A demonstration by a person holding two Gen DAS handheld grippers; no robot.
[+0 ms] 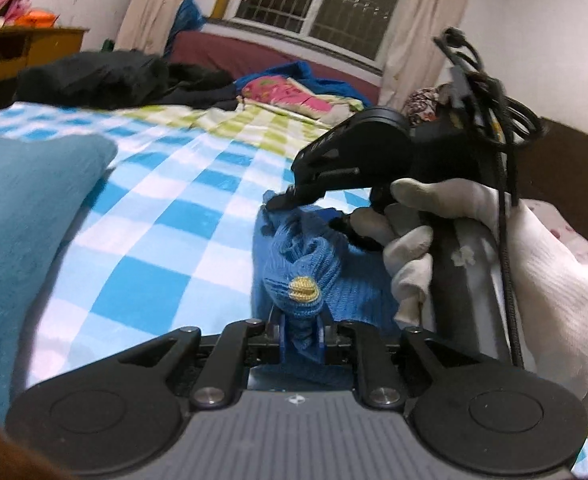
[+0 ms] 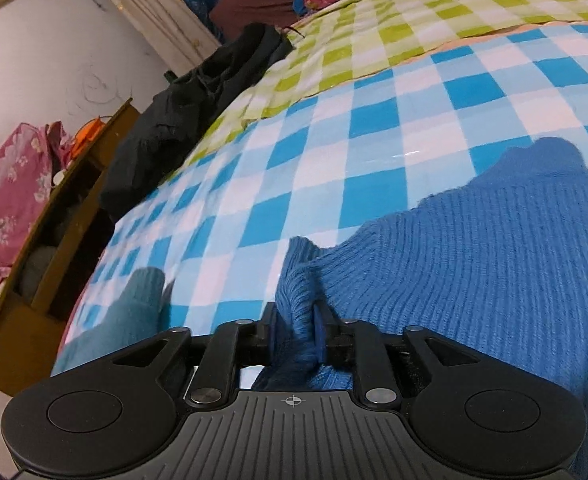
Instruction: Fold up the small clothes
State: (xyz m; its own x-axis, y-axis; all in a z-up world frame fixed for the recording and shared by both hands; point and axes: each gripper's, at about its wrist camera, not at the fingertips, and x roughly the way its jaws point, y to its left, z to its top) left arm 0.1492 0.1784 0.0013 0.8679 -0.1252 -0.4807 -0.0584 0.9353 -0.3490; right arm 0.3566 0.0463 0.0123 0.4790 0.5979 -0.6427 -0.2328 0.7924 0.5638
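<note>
Blue knit sweater (image 2: 474,264) is bunched in both your hand-held grippers, left (image 1: 301,334) and right (image 2: 298,334) each pinching a fold right at its tips, with the rest lying flat on the checked bed (image 2: 334,128), stretching away to the right of your right one.

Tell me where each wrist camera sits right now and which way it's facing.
Left wrist: on the left gripper, facing up the checked bed toward the window; shows its fingers around the blue knit garment, the right gripper, a gloved hand.
Right wrist: on the right gripper, tilted across the bed toward a wooden shelf; fingers around the garment.
Shared: garment, bed, black clothes.
</note>
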